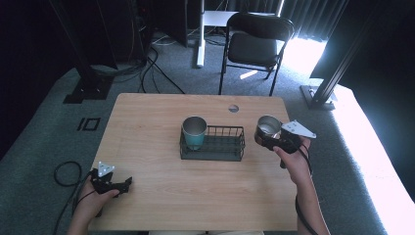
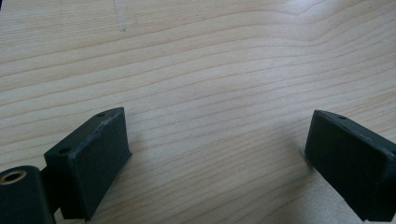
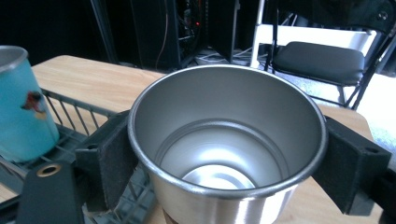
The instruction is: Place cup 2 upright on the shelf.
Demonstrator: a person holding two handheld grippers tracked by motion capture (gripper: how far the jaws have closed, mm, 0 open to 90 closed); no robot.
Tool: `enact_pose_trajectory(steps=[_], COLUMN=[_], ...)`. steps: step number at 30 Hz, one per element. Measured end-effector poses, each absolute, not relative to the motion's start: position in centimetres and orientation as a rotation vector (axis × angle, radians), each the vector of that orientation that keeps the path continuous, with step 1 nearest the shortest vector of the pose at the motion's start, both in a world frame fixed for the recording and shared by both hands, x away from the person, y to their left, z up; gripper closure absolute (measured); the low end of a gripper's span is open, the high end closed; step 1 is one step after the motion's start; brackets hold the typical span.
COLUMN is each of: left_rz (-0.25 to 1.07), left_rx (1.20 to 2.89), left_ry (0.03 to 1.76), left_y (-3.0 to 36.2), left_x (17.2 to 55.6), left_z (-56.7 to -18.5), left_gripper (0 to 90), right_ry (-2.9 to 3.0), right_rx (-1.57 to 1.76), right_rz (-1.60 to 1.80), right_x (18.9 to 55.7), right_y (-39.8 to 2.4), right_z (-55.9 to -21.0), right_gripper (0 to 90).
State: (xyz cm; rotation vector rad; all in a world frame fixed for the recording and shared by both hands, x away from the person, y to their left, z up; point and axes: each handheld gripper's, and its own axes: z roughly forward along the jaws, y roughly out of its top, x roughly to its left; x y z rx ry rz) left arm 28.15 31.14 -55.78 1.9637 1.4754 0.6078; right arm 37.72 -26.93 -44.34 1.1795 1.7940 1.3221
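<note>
A: Which parts are labelled on the right side of the high view?

B: My right gripper (image 1: 268, 139) stands at about three o'clock from the wire basket (image 1: 234, 155). Its two jaws are clamped on a steel cup (image 1: 267, 128), one jaw on each side of the wall just below the rim. In the right gripper view, the steel cup (image 3: 227, 140) sits upright between my jaws with its mouth open to the camera, and the inside is bare metal.

A: And the basket itself?

B: It rests near the middle of the table (image 1: 147, 147). A teal cup (image 1: 194, 132) stands upright in its left end. In the right gripper view the teal cup (image 3: 21, 105) appears at nine o'clock from the steel cup, inside the wire basket (image 3: 70, 123). The held cup lies just beside the basket's right end; I cannot tell whether it touches the table.

A: The left tool?

B: My left gripper (image 1: 128, 182) sits at about seven o'clock from the basket, well apart from it. In the left gripper view my jaws stand apart over bare table (image 2: 210, 70), gripping nothing.
</note>
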Motion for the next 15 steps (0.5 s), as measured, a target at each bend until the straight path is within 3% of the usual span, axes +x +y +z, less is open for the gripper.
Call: enact_pose_trajectory(steps=[15], left_rz=[0.608], left_rx=[1.963], left_ry=[1.475], left_y=[31.1], left_x=[28.2], left_z=[-55.8], left_gripper=[7.0], right_ry=[1.835], right_rx=[1.094], right_rz=[1.359], right_x=[38.2], right_y=[-23.1], right_z=[-42.2], right_gripper=[18.1])
